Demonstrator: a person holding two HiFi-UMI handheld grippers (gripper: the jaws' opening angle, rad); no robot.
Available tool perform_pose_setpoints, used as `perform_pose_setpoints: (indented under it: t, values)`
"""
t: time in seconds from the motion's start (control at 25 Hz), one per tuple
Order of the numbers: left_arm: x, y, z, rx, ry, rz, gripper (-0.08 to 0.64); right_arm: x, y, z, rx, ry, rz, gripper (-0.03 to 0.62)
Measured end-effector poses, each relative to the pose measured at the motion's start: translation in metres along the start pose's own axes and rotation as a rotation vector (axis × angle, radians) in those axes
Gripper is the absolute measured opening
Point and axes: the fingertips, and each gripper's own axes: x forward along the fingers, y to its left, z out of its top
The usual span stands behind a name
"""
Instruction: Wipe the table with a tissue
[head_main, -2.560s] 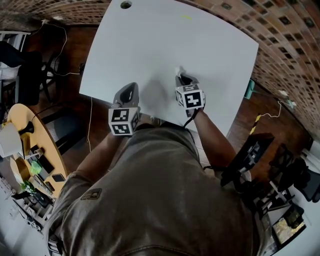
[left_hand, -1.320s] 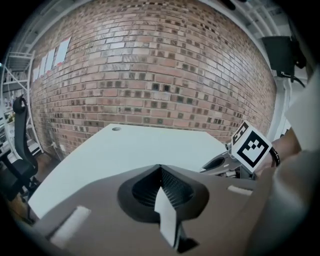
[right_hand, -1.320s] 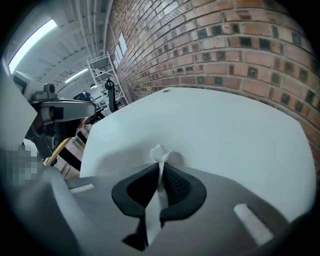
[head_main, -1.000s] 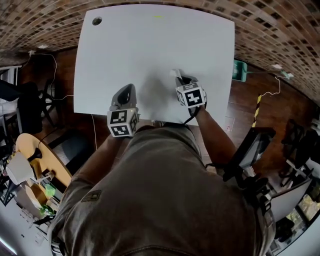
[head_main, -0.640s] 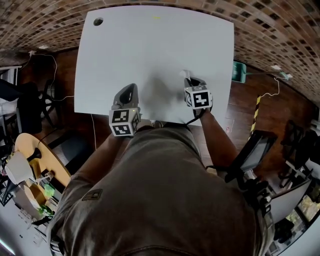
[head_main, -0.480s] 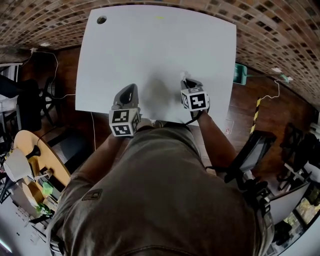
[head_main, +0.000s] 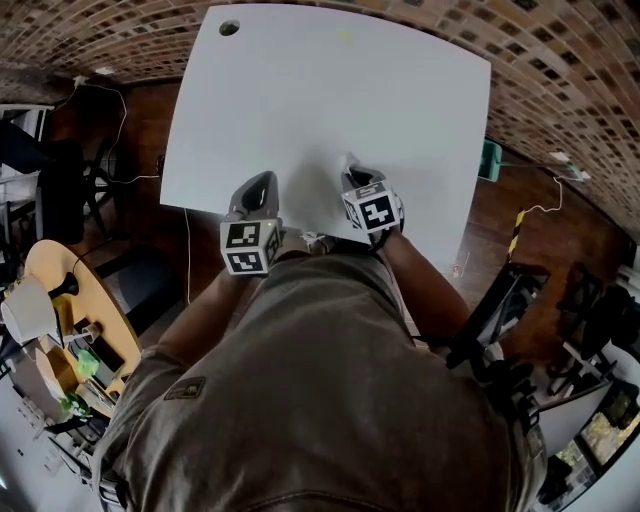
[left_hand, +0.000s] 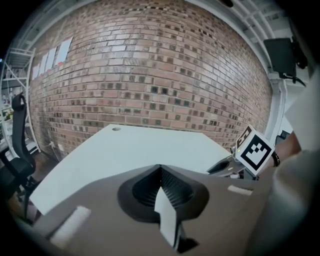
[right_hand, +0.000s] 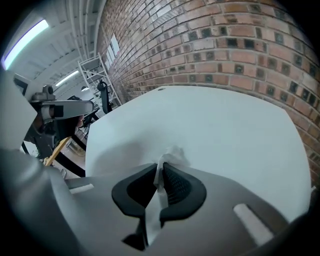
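White tissue (right_hand: 172, 154) is pinched in the right gripper (right_hand: 161, 169) and touches the pale counter (head_main: 330, 90) near its front edge. The left gripper (left_hand: 160, 172) hovers alongside, jaws pressed together on nothing.

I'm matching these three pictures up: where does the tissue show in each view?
Head view: the tissue pokes out at the tip of the right gripper, by the near edge of the table.
Left gripper view: it cannot be made out; only the right gripper's side shows at right.
Right gripper view: the tissue is at centre, pinched between the jaws.
Shared landmark: the round hole at the table's far corner.
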Motion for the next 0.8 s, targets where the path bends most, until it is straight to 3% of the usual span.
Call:
perform_pose_setpoints:
  t: [0.36,0.8]
  values:
    - [-0.008,0.001,-0.005,0.009,-0.004,-0.027,-0.006,-0.003,0.028,-0.013,-0.027,0.011,0.018,0.032]
    - [0.0,-0.031,-0.012,0.053,-0.004,-0.138,-0.006,-0.046,-0.024,-0.06,0.107,0.016,-0.142,0.032]
